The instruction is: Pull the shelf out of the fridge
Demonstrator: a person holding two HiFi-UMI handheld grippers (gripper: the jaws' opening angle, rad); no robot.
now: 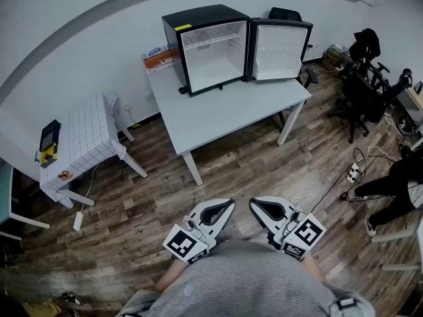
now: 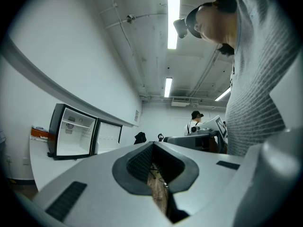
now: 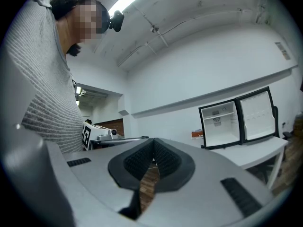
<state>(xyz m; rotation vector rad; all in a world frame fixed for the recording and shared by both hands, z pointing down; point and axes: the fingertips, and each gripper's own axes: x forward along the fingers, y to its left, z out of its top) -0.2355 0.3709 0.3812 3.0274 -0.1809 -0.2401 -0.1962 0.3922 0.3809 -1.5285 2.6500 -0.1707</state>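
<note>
- Left gripper (image 2: 152,148) is held shut, empty.
- Right gripper (image 3: 152,143) is likewise shut, empty.
- Shelf (image 1: 213,39) is seated high inside the open fridge (image 1: 198,17) on the table (image 1: 231,114), well apart from both grippers.
- Fridge's yellow label (image 1: 182,27) cannot be read.

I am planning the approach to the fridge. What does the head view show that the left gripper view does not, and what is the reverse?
Only the head view shows a small checked table and a power strip on the floor. Only the left gripper view shows ceiling lights and a person in a cap. Both show the open fridge with its shelf inside, standing on the white table.
</note>
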